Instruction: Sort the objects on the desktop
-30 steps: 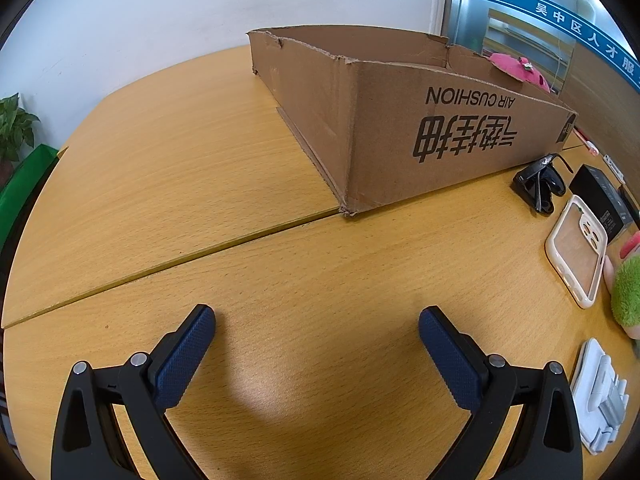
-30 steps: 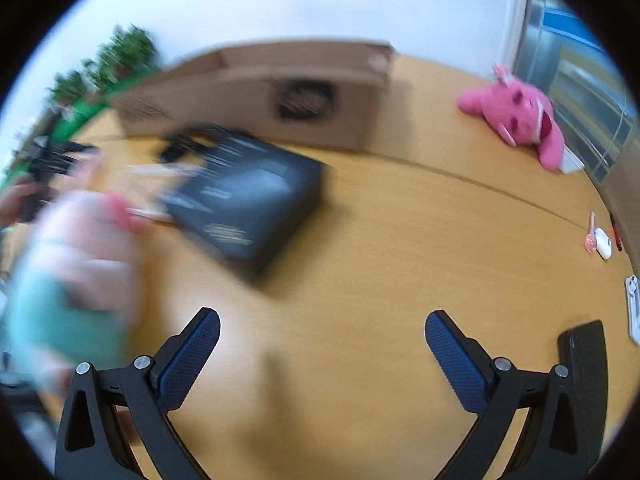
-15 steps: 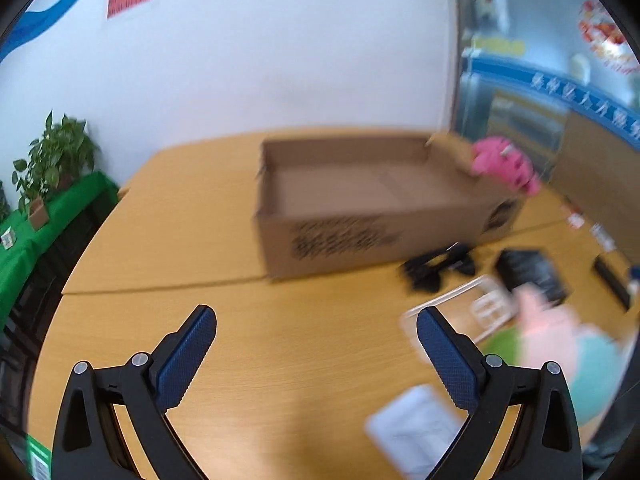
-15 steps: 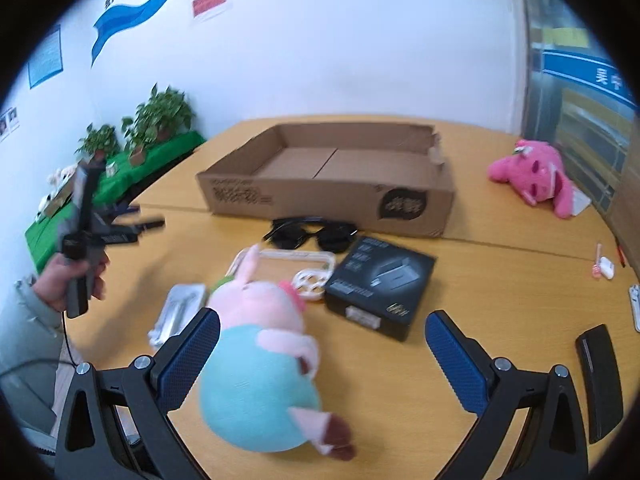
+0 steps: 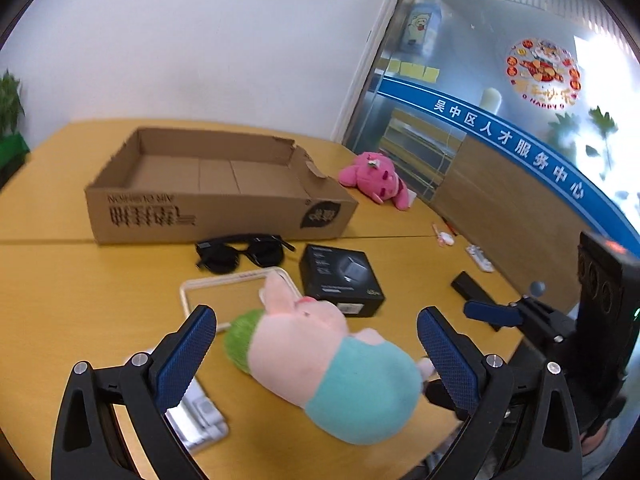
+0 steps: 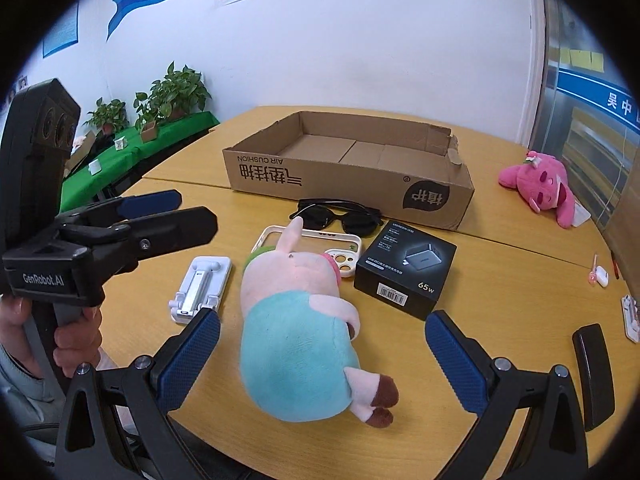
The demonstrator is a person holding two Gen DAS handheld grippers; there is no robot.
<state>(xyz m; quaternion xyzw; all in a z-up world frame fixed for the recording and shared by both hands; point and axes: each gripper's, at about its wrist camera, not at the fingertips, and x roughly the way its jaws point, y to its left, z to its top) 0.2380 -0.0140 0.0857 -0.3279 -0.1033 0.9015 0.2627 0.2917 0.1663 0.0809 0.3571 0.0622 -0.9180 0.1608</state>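
- Step in hand, as judged: the sort has not begun; both tools hover over the bench (image 6: 500, 280) and no object has been lifted.
- Left tool (image 5: 316, 344): jaws spread wide, nothing held. The pig plush (image 5: 324, 356) lies between and just beyond its fingers, untouched.
- Right tool (image 6: 322, 348): jaws spread wide, nothing held. The same plush (image 6: 296, 328) lies directly ahead, within the gap.
- Further ahead of the right tool: phone case (image 6: 312, 240), partly under the plush's head; glasses (image 6: 340, 216); black carton (image 6: 404, 268) ahead and to the right; white stand (image 6: 200, 284) to the left.
- Container: the box (image 6: 348, 176) stands beyond the glasses, open-topped, floor bare; nothing is in it.
- A pink plush (image 6: 544, 184) lies well apart, right of the box.
- Next move, as judged: either tool should descend, close on the plush's soft body, then carry it forward over the box wall.
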